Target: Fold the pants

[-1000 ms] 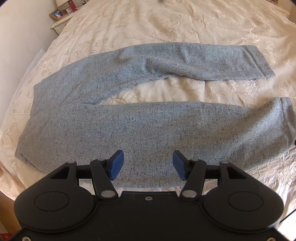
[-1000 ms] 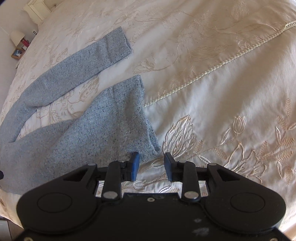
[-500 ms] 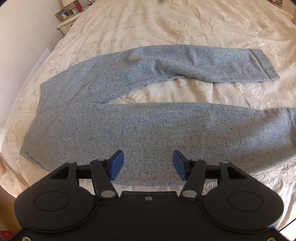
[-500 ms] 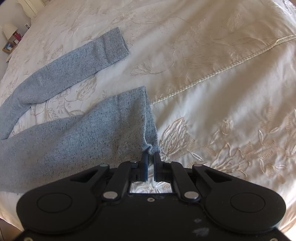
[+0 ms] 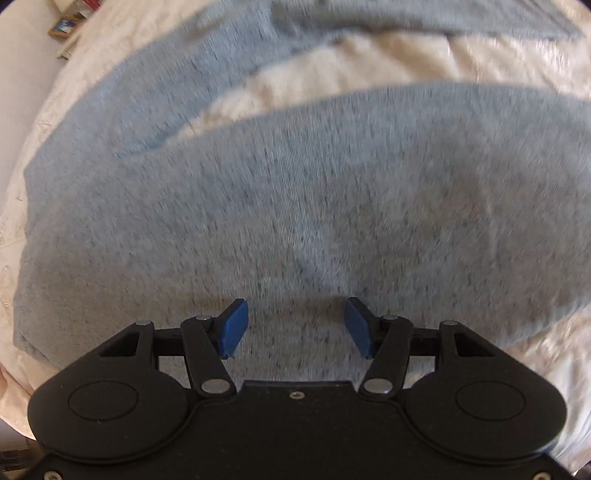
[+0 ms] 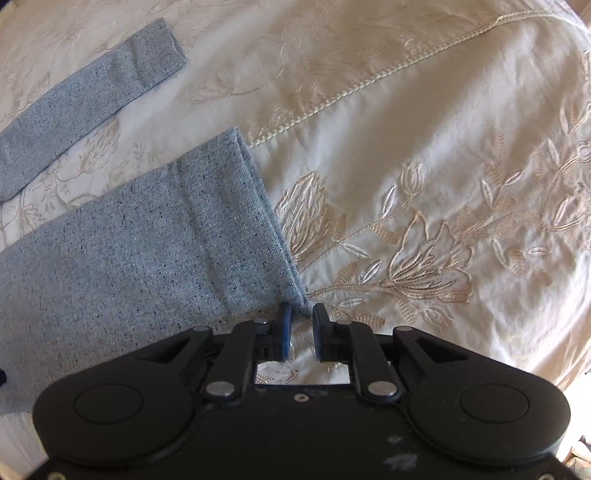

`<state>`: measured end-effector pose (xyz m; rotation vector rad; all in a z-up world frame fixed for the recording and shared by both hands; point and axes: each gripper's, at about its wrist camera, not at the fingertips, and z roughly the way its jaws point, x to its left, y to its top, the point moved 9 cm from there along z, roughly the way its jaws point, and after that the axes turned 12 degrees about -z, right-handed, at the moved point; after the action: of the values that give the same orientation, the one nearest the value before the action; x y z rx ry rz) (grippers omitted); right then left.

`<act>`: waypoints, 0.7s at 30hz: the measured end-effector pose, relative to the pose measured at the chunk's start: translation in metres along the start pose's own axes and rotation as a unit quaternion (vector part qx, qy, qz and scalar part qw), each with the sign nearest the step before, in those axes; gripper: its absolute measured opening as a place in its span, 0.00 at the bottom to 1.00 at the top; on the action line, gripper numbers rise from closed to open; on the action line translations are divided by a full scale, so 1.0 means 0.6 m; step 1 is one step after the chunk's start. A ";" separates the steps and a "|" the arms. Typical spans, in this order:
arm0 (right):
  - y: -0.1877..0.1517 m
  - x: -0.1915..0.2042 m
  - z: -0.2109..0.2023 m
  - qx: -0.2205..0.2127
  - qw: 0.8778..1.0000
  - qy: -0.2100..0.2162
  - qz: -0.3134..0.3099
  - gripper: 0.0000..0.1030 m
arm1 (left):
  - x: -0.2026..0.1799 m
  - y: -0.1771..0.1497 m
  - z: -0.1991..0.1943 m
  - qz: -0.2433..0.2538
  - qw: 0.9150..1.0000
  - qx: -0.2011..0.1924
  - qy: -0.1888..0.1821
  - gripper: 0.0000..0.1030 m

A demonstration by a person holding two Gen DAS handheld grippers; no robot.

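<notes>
My left gripper [image 5: 295,328] has its blue pads [image 5: 232,328] spread wide apart with nothing between them. It hangs low over the pants [image 5: 295,206], above the broad upper part of the near leg, and I cannot tell whether the pads touch the cloth; this view is blurred.

My right gripper [image 6: 302,325] has its pads drawn close together, a narrow slit left between them. The near corner of the cuff [image 6: 258,221] reaches right to the fingertips. I cannot tell whether cloth is actually pinched, since the bedspread shows through the slit lower down.

The pants are grey-blue speckled knit, lying flat on a cream bedspread [image 6: 424,166] with embroidered flowers. The two legs lie apart, a wedge of bedspread showing between them. The near leg ends at the right gripper, its cuff hem stitched in a straight line across. The far leg [image 6: 92,96] runs to the upper left in the right wrist view, its cuff lying flat and well apart from the gripper. A corded seam [image 6: 369,85] crosses the bedspread beyond the near cuff. A small picture frame [image 5: 64,27] stands at the upper left in the left wrist view.
</notes>
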<state>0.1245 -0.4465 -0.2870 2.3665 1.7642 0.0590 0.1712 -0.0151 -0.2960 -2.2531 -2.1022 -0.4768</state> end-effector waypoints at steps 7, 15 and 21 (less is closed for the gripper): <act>0.086 0.071 -0.093 -0.084 0.996 -0.002 0.013 0.22 | 0.065 0.062 -0.052 -0.028 0.997 -0.048 -0.051 0.59; 0.295 0.264 -0.083 -0.124 0.987 0.095 0.025 0.26 | 0.177 0.269 -0.087 -0.085 0.986 -0.132 -0.058 0.59; 0.462 0.396 -0.028 -0.128 0.988 0.083 -0.010 0.28 | 0.235 0.351 -0.068 -0.127 0.980 -0.145 -0.056 0.59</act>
<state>0.4537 -0.2937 -0.2414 2.2138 1.7324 0.4642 0.3750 0.0933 -0.1841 -2.2020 -2.5453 -0.7259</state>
